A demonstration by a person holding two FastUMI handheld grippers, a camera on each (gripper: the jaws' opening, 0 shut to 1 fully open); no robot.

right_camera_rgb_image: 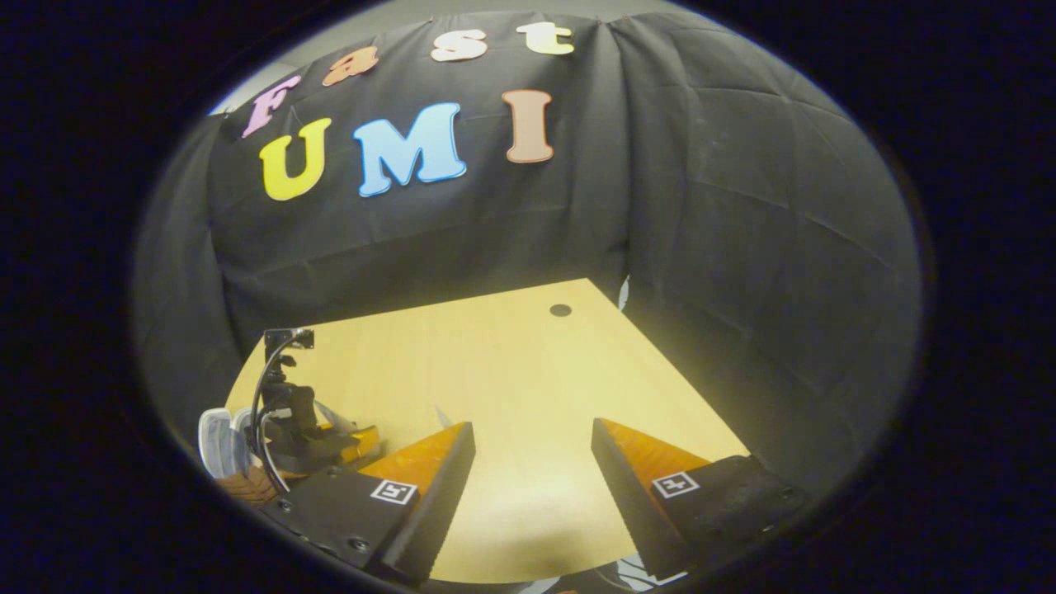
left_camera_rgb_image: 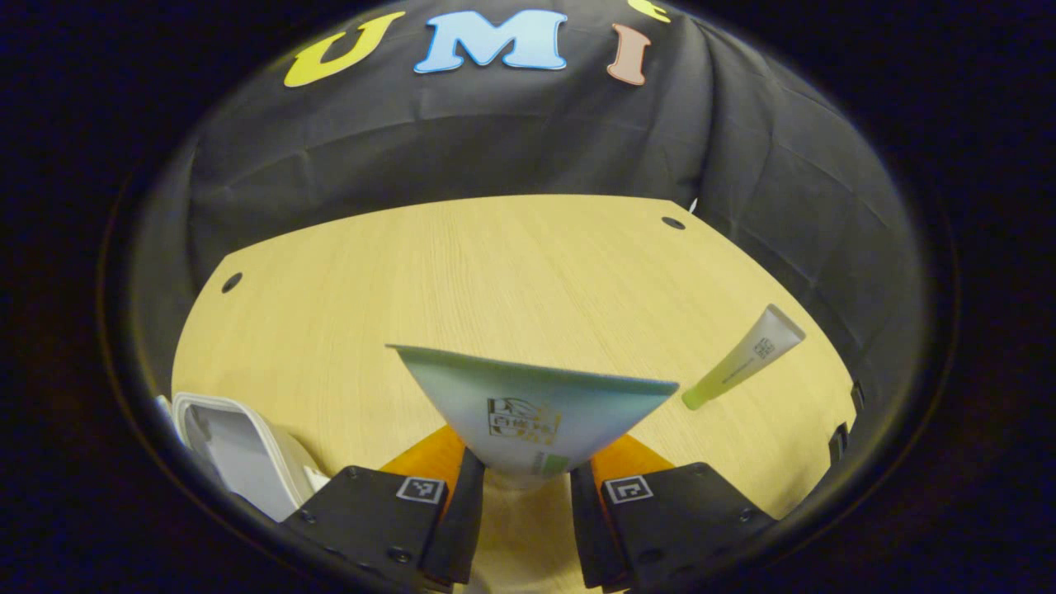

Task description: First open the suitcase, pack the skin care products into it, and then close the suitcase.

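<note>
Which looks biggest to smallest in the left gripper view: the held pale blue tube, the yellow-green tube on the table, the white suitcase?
1. Pale blue tube held in the left gripper; nearness enlarges it.
2. White suitcase, cut off at the edge, so unsure.
3. Slim yellow-green tube lying on the wooden table.

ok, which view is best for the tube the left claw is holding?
Left gripper view. The tube sits close up between the left claw's fingers, crimped end fanned out toward the camera, both fingers pressing its lower end. In the right gripper view the left claw is small and far off at lower left, and I can't make out the tube there.
</note>
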